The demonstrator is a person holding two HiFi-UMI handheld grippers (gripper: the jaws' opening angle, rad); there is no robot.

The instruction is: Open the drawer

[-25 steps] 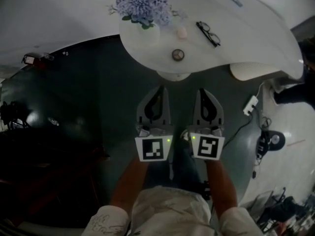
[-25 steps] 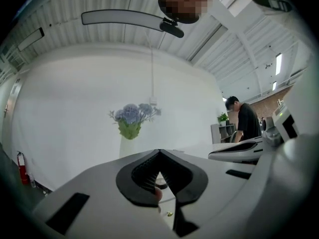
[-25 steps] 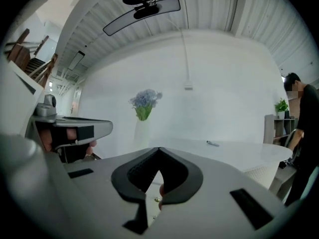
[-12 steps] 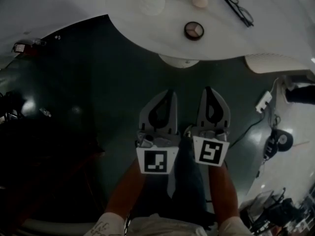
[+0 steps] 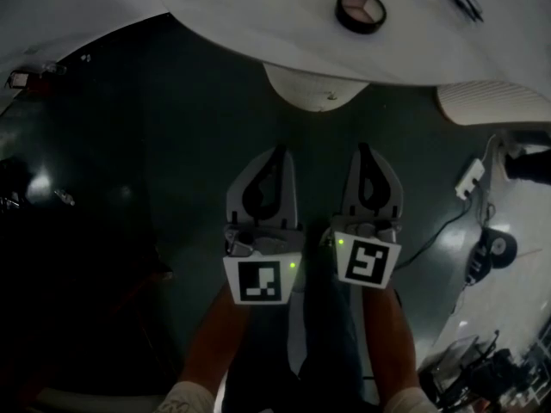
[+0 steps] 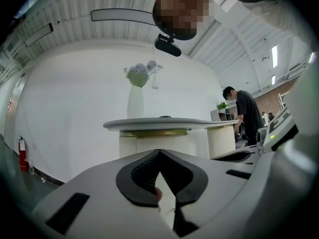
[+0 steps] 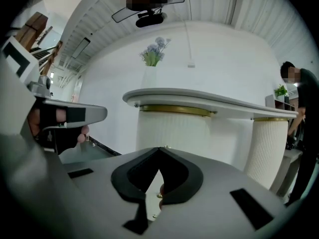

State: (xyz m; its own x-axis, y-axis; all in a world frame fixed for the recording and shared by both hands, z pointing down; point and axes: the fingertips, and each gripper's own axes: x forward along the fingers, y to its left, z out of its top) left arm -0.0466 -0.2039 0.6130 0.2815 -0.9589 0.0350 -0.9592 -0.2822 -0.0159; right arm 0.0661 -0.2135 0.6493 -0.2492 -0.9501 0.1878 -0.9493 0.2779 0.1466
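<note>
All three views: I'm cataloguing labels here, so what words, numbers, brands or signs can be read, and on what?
No readable text in any view.
Left marker cube: black-and-white square pattern, no letters.
Right marker cube: likewise.
Fire extinguisher: too small to read.

Low in the centre of the head view, the left gripper (image 5: 276, 151) and right gripper (image 5: 364, 148) are grey, tapering shells with black-lined teardrop openings. Each carries a white cube (image 5: 258, 281) bearing a black square marker, beside a small green light (image 5: 294, 265). Pale sleeves (image 5: 182, 397) show at the bottom edge.
</note>
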